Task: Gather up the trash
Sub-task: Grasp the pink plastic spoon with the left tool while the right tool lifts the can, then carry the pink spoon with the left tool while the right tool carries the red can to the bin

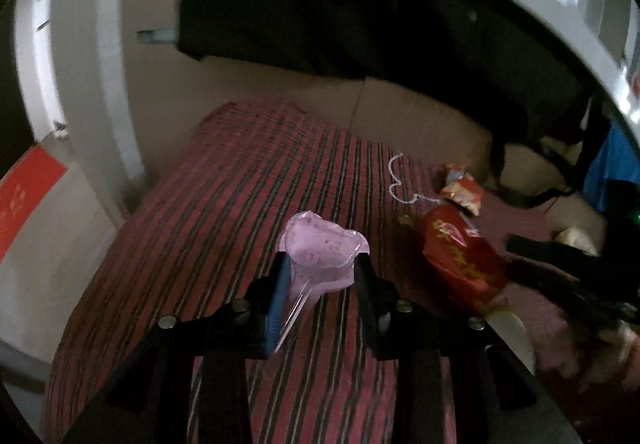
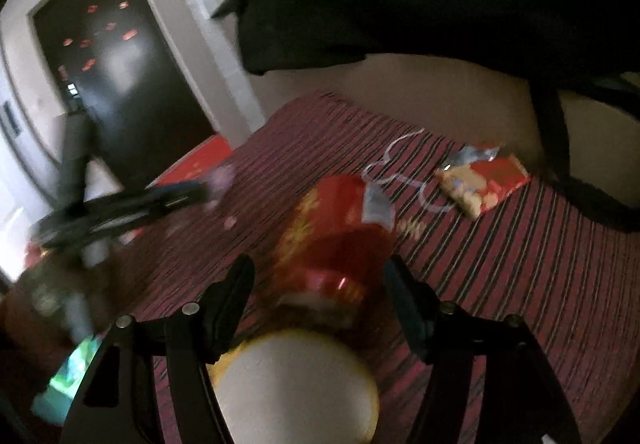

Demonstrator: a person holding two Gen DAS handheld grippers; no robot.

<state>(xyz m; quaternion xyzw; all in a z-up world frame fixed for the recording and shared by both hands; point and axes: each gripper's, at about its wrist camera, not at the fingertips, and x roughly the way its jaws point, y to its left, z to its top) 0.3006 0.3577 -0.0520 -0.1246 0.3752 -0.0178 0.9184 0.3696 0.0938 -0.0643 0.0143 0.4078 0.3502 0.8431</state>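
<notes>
Left gripper [image 1: 322,270] clamps pink cup [image 1: 320,252], mouth toward 12. Right gripper [image 2: 320,284] jaws straddle red bag [image 2: 332,240], grip unclear; long axis 11–5.

The left black two-finger gripper [image 1: 322,264] at the lower centre has matte angular arms, a blue pad lining one finger, and round silver bolt heads. The right black gripper [image 2: 320,276] shows matching silver bolts and a bluish inner pad.
</notes>
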